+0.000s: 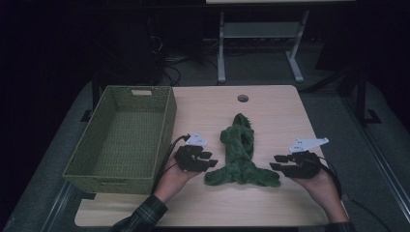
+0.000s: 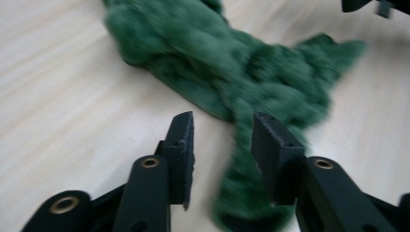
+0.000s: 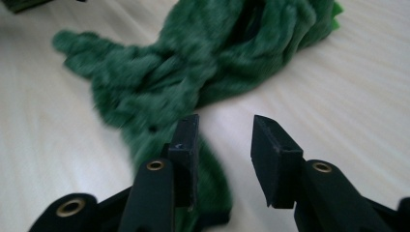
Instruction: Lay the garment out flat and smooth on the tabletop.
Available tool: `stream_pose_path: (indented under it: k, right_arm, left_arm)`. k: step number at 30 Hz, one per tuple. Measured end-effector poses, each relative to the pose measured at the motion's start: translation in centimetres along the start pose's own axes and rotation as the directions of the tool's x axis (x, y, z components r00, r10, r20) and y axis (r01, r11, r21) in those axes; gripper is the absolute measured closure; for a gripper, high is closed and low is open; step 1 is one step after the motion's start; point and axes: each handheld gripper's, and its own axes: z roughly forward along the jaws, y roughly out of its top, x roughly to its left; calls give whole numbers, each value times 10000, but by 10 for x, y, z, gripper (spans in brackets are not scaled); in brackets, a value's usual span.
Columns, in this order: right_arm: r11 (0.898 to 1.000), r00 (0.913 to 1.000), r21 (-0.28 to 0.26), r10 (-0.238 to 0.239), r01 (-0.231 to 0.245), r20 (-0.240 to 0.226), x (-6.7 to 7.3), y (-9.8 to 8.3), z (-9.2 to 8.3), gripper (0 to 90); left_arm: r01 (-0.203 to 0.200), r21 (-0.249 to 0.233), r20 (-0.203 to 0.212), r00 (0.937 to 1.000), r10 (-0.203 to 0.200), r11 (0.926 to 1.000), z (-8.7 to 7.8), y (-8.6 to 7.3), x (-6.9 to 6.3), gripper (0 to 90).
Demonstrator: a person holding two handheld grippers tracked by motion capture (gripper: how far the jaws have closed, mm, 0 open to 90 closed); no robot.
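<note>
A fuzzy dark green cloth point(image 1: 239, 154) lies bunched on the light wooden table point(image 1: 208, 106), its far end pointing away and its near end spread sideways. My left gripper point(image 1: 211, 159) hovers just left of that near end, and my right gripper point(image 1: 274, 162) just right of it, the two pointing toward each other. In the left gripper view the cloth point(image 2: 232, 63) runs ahead of and under the left gripper point(image 2: 222, 130), whose jaws stand apart with no pad pressing on it. The right gripper point(image 3: 225, 133) is also open, with the cloth point(image 3: 203, 63) ahead and a strip under its left jaw.
A green woven basket point(image 1: 167, 121) stands empty on the table's left side, close to my left hand. A round cable hole point(image 1: 242, 98) sits near the far edge. Beyond the table stand a dark floor, cables and a white desk frame point(image 1: 221, 53).
</note>
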Motion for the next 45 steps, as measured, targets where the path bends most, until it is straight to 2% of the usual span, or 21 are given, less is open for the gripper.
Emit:
stream_pose_path:
  k: [3, 7, 8, 13, 19, 20, 25, 26, 28, 29, 31, 33, 37, 38, 39, 44, 45]
  right_arm:
    - [10000, 10000, 6, -59, 59, 80, -8, 12, 11, 649]
    - [9999, 10000, 121, -80, 79, 57, -16, 25, 28, 665]
    - [9999, 10000, 101, -75, 74, 28, -18, 28, 32, 673]
    - [9989, 10000, 464, -66, 69, -69, -20, 36, 56, 682]
    - [9975, 9997, 699, -116, 130, -204, -21, 40, 74, 682]
    - [9972, 9996, 730, -138, 155, -238, -21, 40, 77, 682]
    - [9954, 9997, 952, -35, 60, -261, -24, 37, 87, 681]
    - [9955, 9996, 947, -23, 49, -279, -24, 36, 89, 681]
    - [9953, 9994, 954, -108, 139, -325, -24, 35, 92, 679]
    - [9948, 9993, 1003, -168, 200, -327, -24, 34, 95, 679]
    - [9930, 9994, 1162, -153, 188, -314, -23, 33, 100, 679]
    - [9928, 9993, 1180, -172, 209, -327, -22, 33, 104, 708]
    - [9923, 9992, 1207, -243, 281, -330, -23, 33, 104, 877]
    - [9920, 9992, 1237, -213, 253, -334, -23, 33, 103, 891]
    - [9918, 9991, 1232, -295, 330, -300, -23, 32, 102, 896]
    - [9941, 9996, 1055, -248, 263, -154, -25, 31, 93, 899]
    - [9944, 9997, 1026, -227, 240, -131, -25, 30, 90, 899]
  left_arm:
    - [41, 100, -70, 10000, -41, 9999, 12, 7, 12, 647]
    - [-20, 326, 198, 9998, 14, 9995, 33, 14, 22, 675]
    - [-138, 357, 255, 9996, 129, 9993, 38, 15, 23, 681]
    - [-382, 648, 396, 9986, 357, 9972, 62, 22, 27, 689]
    - [-580, 353, 502, 9972, 562, 9977, 79, 28, 26, 686]
    - [-729, 447, 496, 9963, 706, 9963, 81, 28, 27, 682]
    - [-712, 635, 465, 9966, 683, 9954, 94, 27, 27, 667]
    - [-930, 840, 444, 9950, 895, 9921, 96, 26, 28, 668]
    - [-874, 748, 434, 9955, 843, 9934, 98, 25, 28, 689]
    - [-968, 749, 321, 9950, 947, 9925, 98, 25, 28, 709]
    - [-1170, 815, 188, 9931, 1158, 9898, 98, 25, 28, 790]
    - [-1029, 748, 312, 9944, 1008, 9919, 98, 24, 28, 875]
    - [-926, 849, 300, 9955, 904, 9921, 97, 25, 28, 900]
    - [-816, 834, 322, 9963, 792, 9932, 95, 25, 29, 900]
    - [-943, 930, 335, 9952, 915, 9912, 92, 24, 31, 900]
    - [-719, 565, 260, 9972, 706, 9958, 75, 21, 35, 900]
    - [-788, 594, 249, 9967, 775, 9951, 70, 21, 36, 900]
